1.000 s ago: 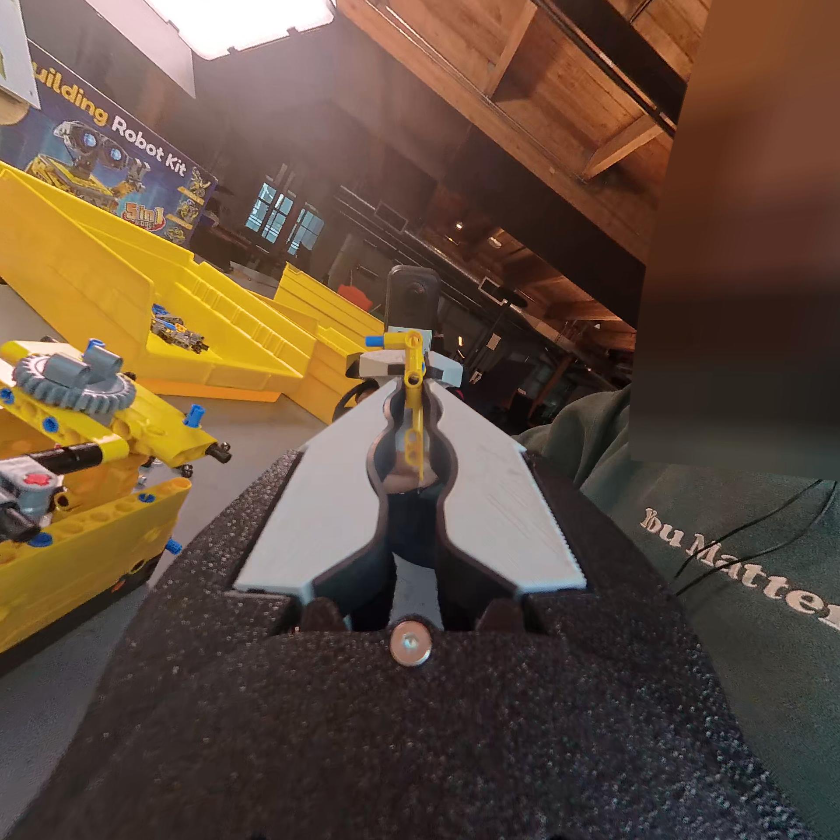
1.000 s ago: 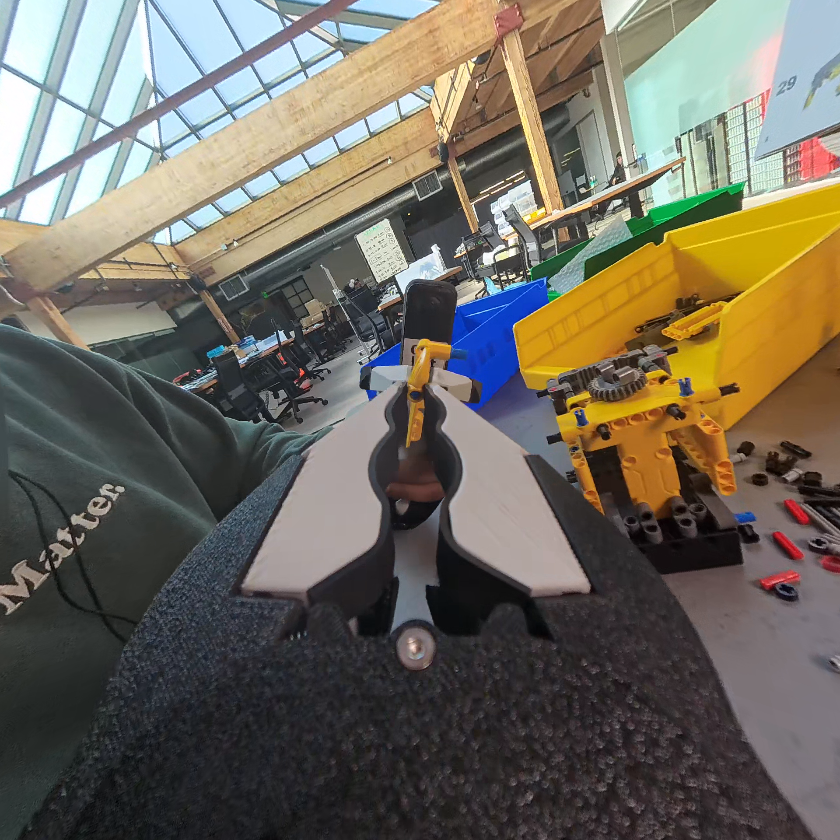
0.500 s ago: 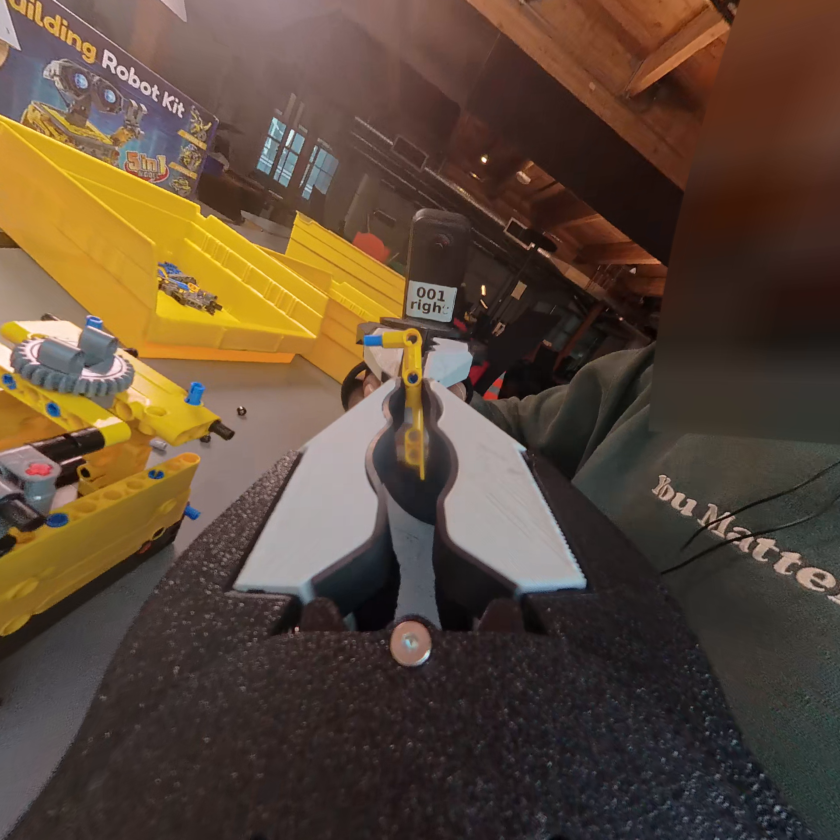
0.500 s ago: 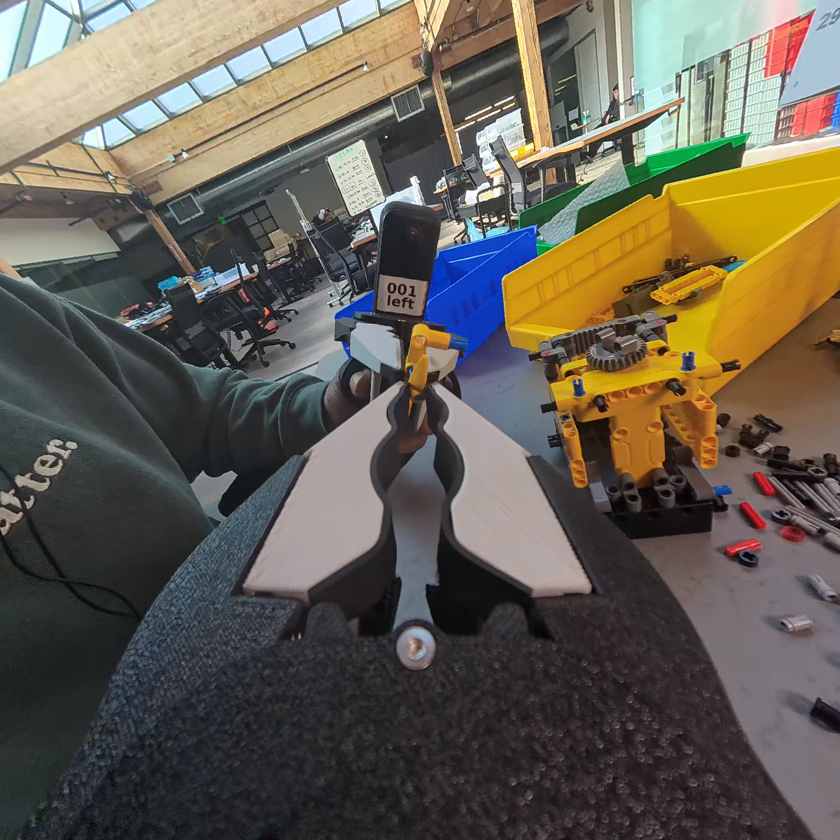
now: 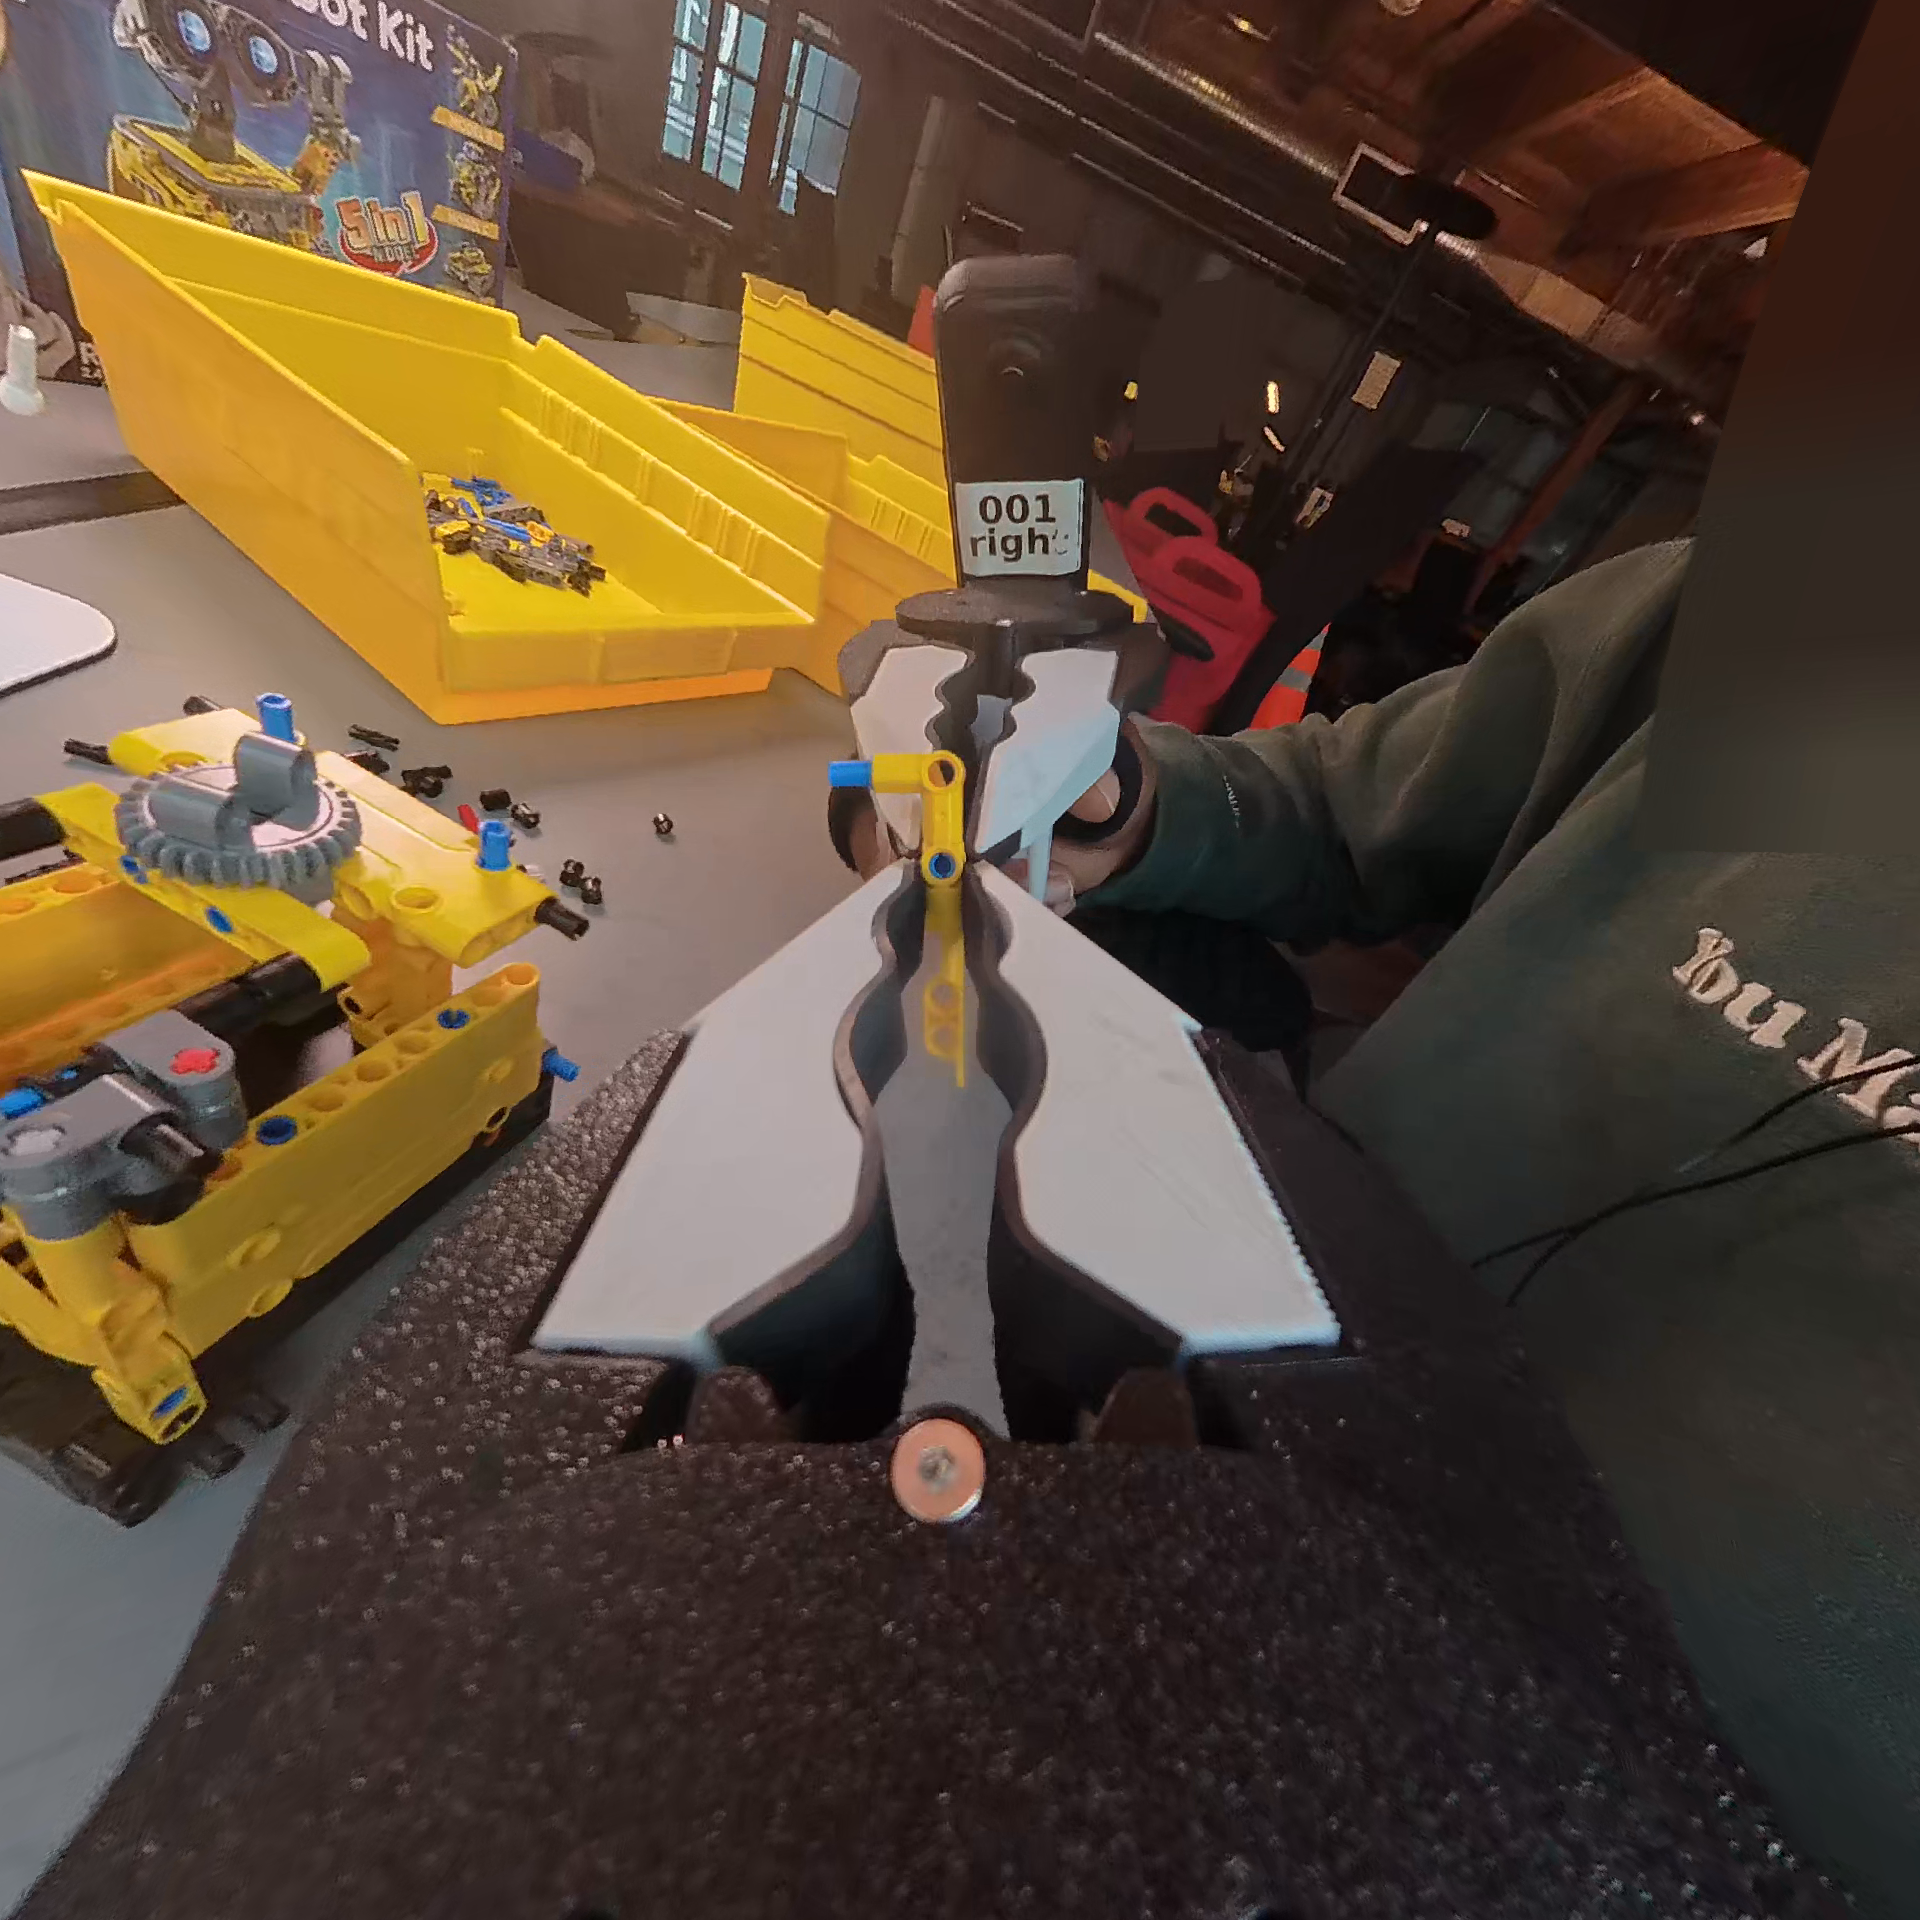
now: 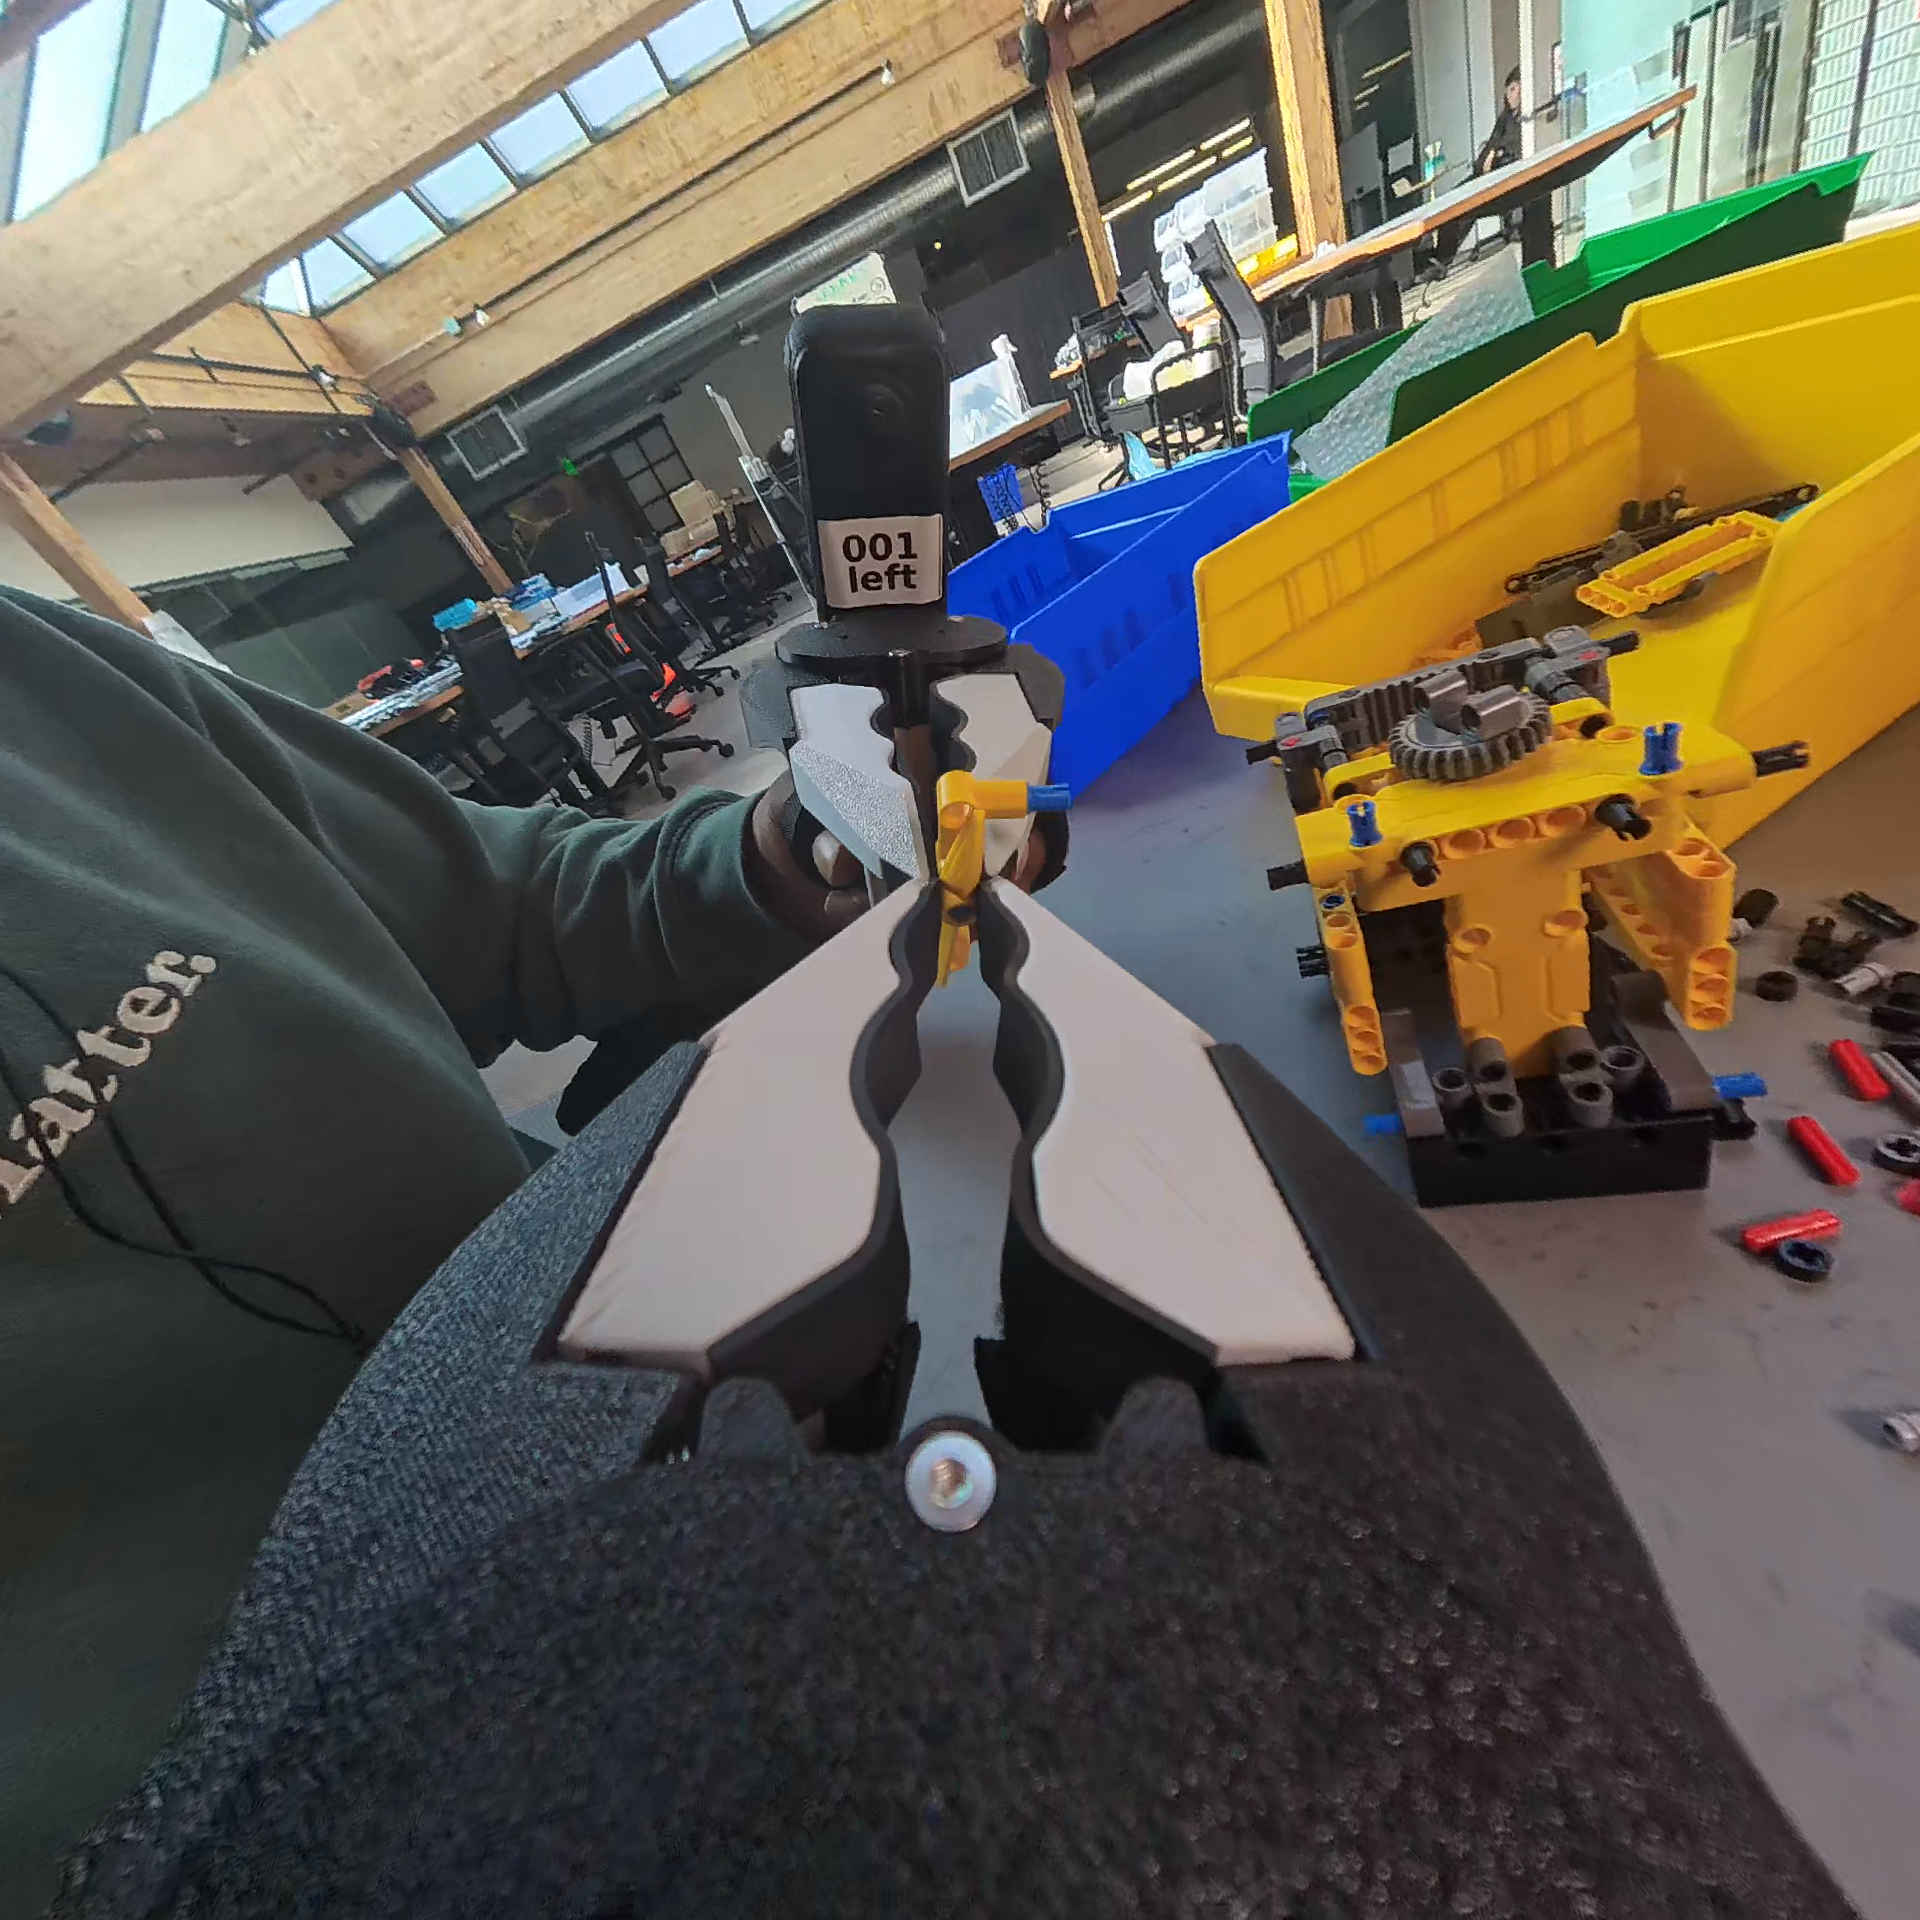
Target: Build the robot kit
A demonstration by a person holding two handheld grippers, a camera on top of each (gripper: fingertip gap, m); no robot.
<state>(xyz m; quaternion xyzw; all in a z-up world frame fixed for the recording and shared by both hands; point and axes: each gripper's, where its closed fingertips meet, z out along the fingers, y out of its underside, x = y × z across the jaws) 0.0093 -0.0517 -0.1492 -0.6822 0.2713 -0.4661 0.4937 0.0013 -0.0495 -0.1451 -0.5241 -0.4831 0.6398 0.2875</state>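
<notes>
A yellow L-shaped beam point(image 5: 943, 821) with a blue pin point(image 5: 850, 772) on its short arm is held in the air between both grippers. My left gripper point(image 5: 940, 883) is shut on the beam's long arm, which lies in the gap between its fingers. My right gripper point(image 6: 956, 899) faces it tip to tip and is shut on the same beam point(image 6: 961, 831). The blue pin point(image 6: 1049, 798) sticks out sideways at the top. Each gripper shows in the other's view: the right gripper point(image 5: 987, 831) and the left gripper point(image 6: 925, 862), each with a hand behind it.
A yellow and black brick-built model with a grey gear point(image 5: 312, 935) point(image 6: 1507, 883) stands on the grey table. Yellow bins point(image 5: 312, 416) point(image 6: 1455, 551) with parts and a blue bin point(image 6: 1122, 582) stand behind. Loose small parts point(image 6: 1818, 1143) point(image 5: 499, 805) lie around. A green sweatshirt is close by. Only a small space, under 4 cm, lies between the two pairs of fingers.
Both views have tipped downward, so more of the table and the opposite gripper show. The beam stays pinched between both grippers. The model and bins have not moved.
</notes>
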